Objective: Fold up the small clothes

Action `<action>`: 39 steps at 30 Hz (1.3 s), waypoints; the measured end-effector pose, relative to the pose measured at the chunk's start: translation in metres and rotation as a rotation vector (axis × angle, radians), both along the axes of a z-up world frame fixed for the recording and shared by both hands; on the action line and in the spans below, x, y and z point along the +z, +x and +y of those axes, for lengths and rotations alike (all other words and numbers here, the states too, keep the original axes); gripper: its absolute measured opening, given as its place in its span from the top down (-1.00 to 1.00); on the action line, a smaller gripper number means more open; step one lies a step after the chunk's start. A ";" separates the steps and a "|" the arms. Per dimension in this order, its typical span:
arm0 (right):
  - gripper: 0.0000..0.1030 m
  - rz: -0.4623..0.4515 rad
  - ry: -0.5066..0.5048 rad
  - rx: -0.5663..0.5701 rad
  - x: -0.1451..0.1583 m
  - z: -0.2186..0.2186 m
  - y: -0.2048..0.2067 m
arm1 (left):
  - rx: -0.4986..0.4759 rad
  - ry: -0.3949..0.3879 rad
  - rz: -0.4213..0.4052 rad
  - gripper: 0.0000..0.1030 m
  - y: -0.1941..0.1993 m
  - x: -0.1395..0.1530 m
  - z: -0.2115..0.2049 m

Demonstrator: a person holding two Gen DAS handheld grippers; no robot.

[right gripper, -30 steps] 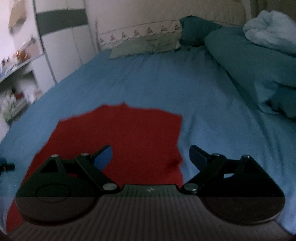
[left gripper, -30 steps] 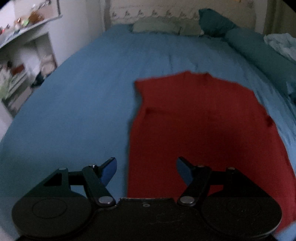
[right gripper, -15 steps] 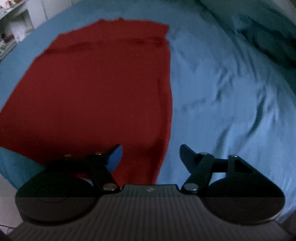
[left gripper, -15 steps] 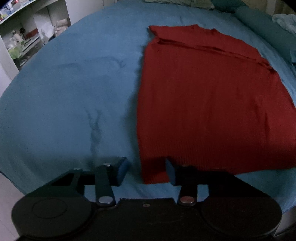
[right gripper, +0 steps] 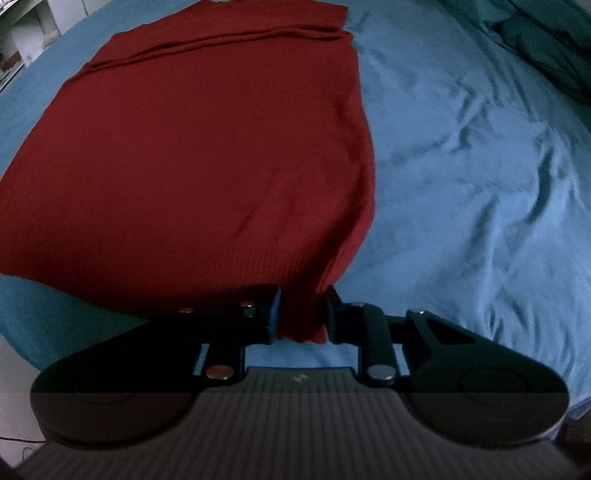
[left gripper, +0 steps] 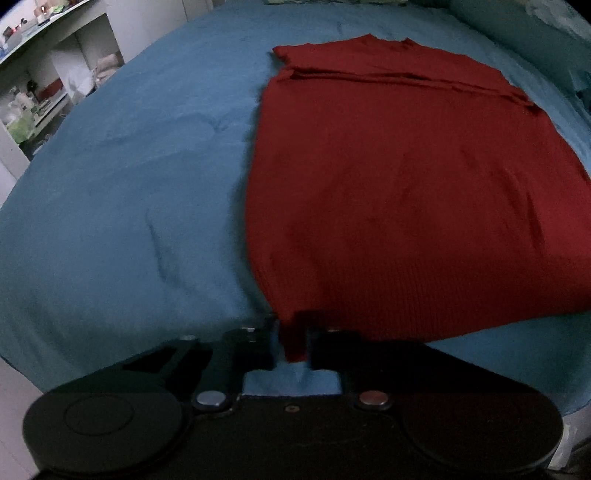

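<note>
A dark red knit top [left gripper: 399,177] lies flat on a blue bed sheet [left gripper: 122,192], its hem toward me and its neck end far away. My left gripper [left gripper: 291,343] is shut on the near left hem corner of the top. In the right wrist view the same top [right gripper: 207,147] fills the left half. My right gripper [right gripper: 301,317] is closed down on the near right hem corner, with red cloth pinched between its jaws.
White shelves [left gripper: 40,88] with small items stand past the bed's left side. A dark teal duvet [right gripper: 546,33] is piled at the far right. Wrinkled blue sheet [right gripper: 480,177] spreads right of the top. The bed's near edge runs just under both grippers.
Both grippers dropped to the near hem and closed on its two corners. A second ago they were open above the top.
</note>
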State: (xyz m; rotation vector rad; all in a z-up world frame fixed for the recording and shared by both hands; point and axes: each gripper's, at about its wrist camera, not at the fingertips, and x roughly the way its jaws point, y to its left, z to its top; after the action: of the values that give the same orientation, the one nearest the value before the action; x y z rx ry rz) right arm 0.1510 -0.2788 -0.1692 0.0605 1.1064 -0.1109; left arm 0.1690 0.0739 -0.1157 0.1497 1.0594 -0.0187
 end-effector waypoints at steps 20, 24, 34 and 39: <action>0.61 -0.233 0.289 -0.158 0.163 -0.033 0.100 | 0.102 -0.172 -0.157 0.91 0.130 0.175 0.004; 0.61 -0.325 0.315 -0.170 0.189 -0.053 0.178 | 0.092 -0.192 -0.239 0.91 0.222 0.191 -0.001; 0.61 -0.322 0.345 -0.240 0.091 -0.089 0.422 | 0.120 -0.127 -0.249 0.91 0.441 0.077 -0.035; 0.61 -0.221 0.242 -0.250 0.022 -0.083 0.477 | 0.142 -0.092 -0.186 0.91 0.479 0.018 -0.040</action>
State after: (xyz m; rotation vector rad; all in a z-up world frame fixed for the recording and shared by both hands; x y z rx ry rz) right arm 0.6281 -0.3619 -0.1469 0.4196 0.8833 -0.1893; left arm 0.6483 0.0340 -0.0977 -0.0073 0.8795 0.0738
